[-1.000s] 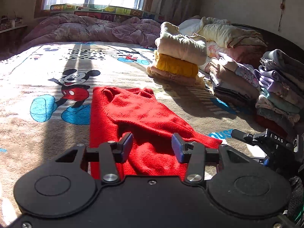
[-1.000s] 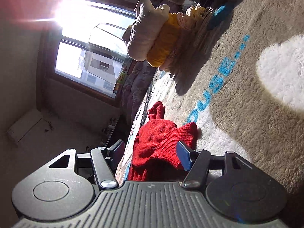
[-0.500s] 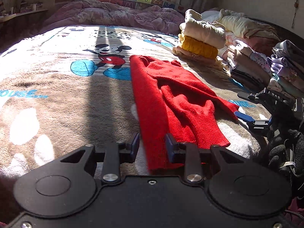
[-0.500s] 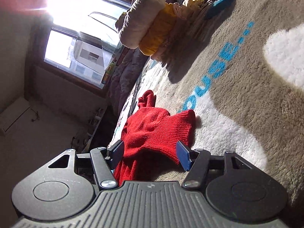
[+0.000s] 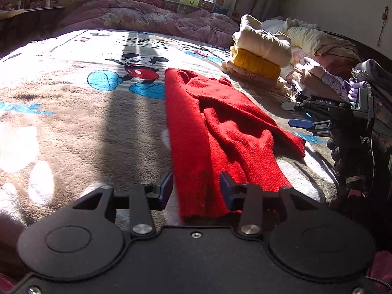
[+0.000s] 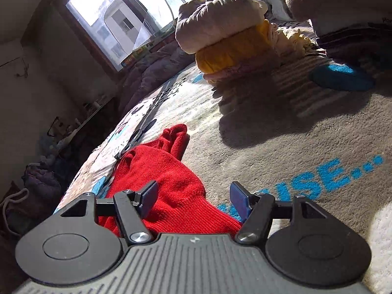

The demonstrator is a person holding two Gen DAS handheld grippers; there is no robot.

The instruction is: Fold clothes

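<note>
A red sweater [image 5: 220, 127] lies folded lengthwise on the Mickey Mouse blanket [image 5: 73, 127]. My left gripper [image 5: 196, 188] is at its near hem. The jaws are opening, with the hem between the pads and not pinched. My right gripper [image 5: 295, 114] hovers to the right of the sweater, above the blanket, its two fingers apart. In the right wrist view, the right gripper [image 6: 193, 198] is over a corner of the red sweater [image 6: 171, 178]. Its jaws are opening and grip nothing.
A stack of folded cream and yellow clothes [image 5: 259, 54] stands beyond the sweater, and appears as the same stack [image 6: 227, 39] in the right wrist view. More clothes piles [image 5: 330, 78] line the right side. A purple quilt [image 5: 147, 17] lies under the window. A gloved hand [image 5: 343, 152] holds the right gripper.
The left gripper drew back along the sweater to its near hem, narrowed, then widened. The right gripper rolled toward upright and rose off the sweater's corner.
</note>
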